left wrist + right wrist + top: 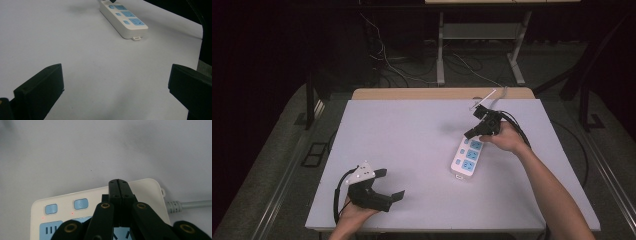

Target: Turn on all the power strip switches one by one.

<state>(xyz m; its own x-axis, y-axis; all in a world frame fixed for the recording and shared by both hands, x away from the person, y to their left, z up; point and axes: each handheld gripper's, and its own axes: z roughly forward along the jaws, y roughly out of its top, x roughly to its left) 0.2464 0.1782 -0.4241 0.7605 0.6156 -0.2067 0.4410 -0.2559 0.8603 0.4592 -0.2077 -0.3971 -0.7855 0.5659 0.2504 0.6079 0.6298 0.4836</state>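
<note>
White table [412, 165]: right gripper [473, 132] jaws pressed together as a poker over power strip [467, 155] switches, left gripper [388, 186] idle, wide.

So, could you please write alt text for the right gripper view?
The right gripper, its black jaws pressed shut together, sits over the cord end of a white power strip with blue buttons and sockets. A grey cord leaves the strip to the right, across a pale table.

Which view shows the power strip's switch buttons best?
The right gripper view: two blue buttons on the power strip sit close up, beside the shut right gripper. The left gripper view shows them small and distant; the high view hardly resolves them.
</note>
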